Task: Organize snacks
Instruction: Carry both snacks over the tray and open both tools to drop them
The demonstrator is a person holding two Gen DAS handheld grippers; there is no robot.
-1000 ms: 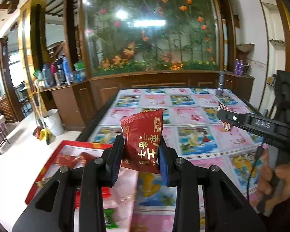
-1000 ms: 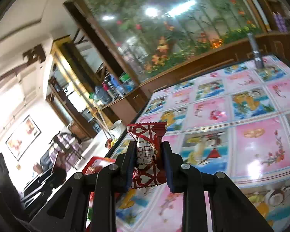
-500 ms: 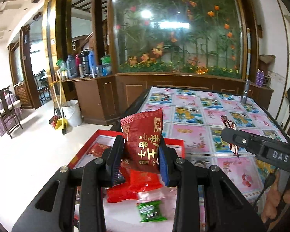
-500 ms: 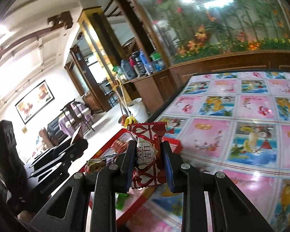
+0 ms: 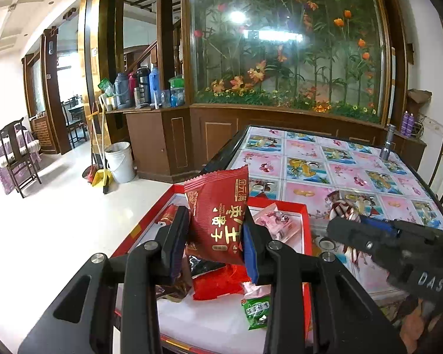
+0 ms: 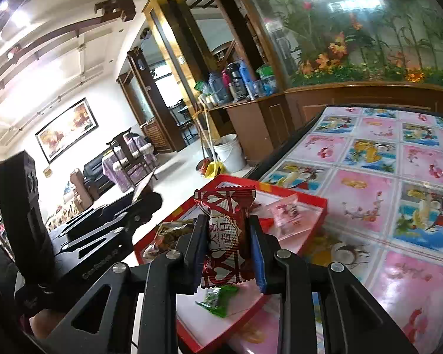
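My left gripper (image 5: 214, 237) is shut on a red snack packet with gold characters (image 5: 218, 215), held upright over the red-rimmed tray (image 5: 305, 224). My right gripper (image 6: 229, 243) is shut on a dark red wrapped candy with white heart patterns (image 6: 226, 236), also above the tray (image 6: 283, 193). In the tray lie red packets (image 5: 218, 284), a pink wrapped sweet (image 5: 276, 219) and a green candy (image 5: 255, 309). In the left wrist view the right gripper (image 5: 348, 227) reaches in from the right with its candy (image 5: 342, 209) at its tip.
The tray sits at the near left corner of a table covered in a pink and blue picture cloth (image 5: 339, 174). A metal cylinder (image 5: 388, 144) stands at the table's far right. Beyond the left edge are bare floor, a white bucket (image 5: 119, 162) and wooden cabinets.
Both grippers have swung left from over the patterned cloth to above the red tray, each keeping its snack. The tray's contents now show below them.
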